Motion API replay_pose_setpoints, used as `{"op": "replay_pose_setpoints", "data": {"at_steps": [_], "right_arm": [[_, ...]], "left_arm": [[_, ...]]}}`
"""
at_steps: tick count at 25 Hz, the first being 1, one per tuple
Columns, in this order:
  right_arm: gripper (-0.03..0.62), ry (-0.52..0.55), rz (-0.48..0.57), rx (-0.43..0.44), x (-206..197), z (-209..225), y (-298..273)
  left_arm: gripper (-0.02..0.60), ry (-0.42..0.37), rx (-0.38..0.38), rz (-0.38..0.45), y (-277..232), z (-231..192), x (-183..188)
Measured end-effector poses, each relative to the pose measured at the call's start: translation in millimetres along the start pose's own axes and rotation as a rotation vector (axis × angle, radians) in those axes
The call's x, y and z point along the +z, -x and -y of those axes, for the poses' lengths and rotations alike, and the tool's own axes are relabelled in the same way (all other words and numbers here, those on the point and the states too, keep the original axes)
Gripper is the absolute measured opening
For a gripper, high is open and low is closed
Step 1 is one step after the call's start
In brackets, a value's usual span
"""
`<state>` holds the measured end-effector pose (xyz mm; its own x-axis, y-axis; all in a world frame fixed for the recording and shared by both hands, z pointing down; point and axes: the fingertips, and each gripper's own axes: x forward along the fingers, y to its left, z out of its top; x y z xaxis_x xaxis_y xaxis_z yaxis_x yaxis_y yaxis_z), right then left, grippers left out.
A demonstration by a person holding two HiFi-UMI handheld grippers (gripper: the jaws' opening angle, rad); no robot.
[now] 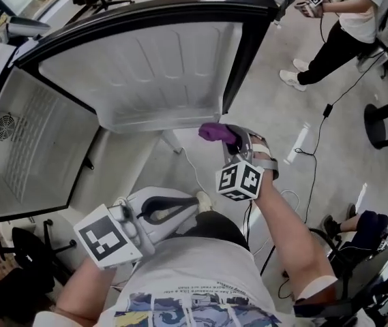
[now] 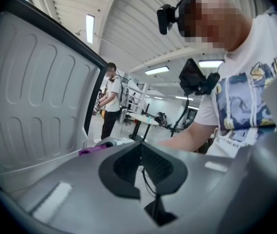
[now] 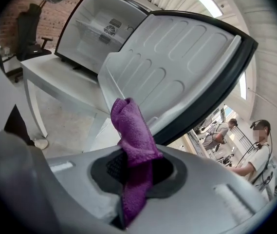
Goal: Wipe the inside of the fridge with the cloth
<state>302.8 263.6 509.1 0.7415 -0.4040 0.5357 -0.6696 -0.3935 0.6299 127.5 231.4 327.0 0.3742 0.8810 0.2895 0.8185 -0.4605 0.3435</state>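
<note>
Two hand-held grippers are in view, one in each of the person's hands. The right hand-held gripper (image 1: 233,139) is clamped on a purple cloth (image 1: 214,132). In the right gripper view its jaws pinch the cloth (image 3: 131,130) at mid-length, with one bunched end standing above them and the other end hanging below. The left hand-held gripper (image 1: 173,206) sits low and near, close to the person's body. The left gripper view shows its jaws pressed together with nothing between them.

The fridge (image 1: 30,142) stands at the left on a white bench (image 3: 55,87), its white cavity exposed. The door (image 1: 146,67) is swung wide, with its ribbed inner lining facing the person. The cloth is outside the cavity, just beside the near right corner of the door, and contact with the door cannot be confirmed.

A second person (image 1: 344,19) stands at the far right on the floor. A black cable (image 1: 316,135) trails across the floor at the right.
</note>
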Motion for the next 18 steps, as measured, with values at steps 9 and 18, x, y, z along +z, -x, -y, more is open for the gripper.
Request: {"op": "replay_pose_setpoints", "data": {"at_steps": [9,18], "right_arm": [[0.054,-0.363,0.054,0.093,-15.6,35.3,50.9],[0.054,-0.601,0.083,0.125,19.0,18.6,118.4]], "left_arm": [[0.005,-0.030,0.265,0.094,38.5,-40.1,4.9],[0.005,-0.103,0.379,0.150,121.0,-13.5,-8.6]]}}
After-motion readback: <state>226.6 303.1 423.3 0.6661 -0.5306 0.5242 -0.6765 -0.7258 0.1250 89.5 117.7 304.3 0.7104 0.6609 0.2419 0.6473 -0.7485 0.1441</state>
